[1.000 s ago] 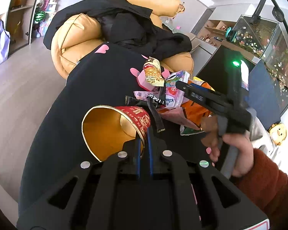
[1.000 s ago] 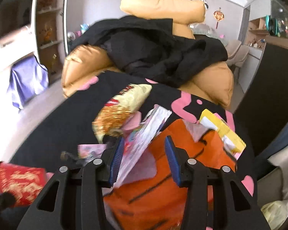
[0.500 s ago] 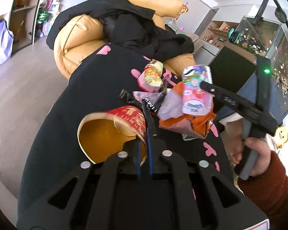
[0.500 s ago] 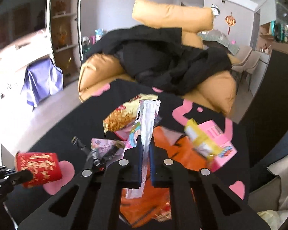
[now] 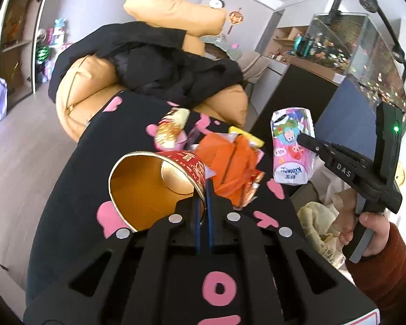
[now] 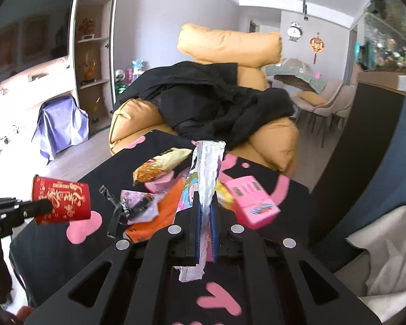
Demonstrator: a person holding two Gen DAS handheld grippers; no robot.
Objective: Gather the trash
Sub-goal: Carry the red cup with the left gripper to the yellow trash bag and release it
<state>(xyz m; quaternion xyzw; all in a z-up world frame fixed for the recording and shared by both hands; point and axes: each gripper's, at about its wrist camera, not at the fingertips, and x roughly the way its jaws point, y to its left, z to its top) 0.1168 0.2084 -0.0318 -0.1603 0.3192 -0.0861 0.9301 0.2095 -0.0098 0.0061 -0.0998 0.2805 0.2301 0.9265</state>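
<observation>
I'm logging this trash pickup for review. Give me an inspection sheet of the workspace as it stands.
Surface: black cloth with pink shapes.
Job's things: red paper cup with gold lettering and pink printed foil wrapper, both lifted; orange plastic bag, gold snack packet, pink box lying on the cloth.
Clutter: black strap.
Grippers: left hand-held gripper shut on the cup's rim; right hand-held gripper shut on the wrapper.
Cables: nothing seen.
Surroundings: tan sofa with black clothing; white-lined bin; fish tank.
</observation>
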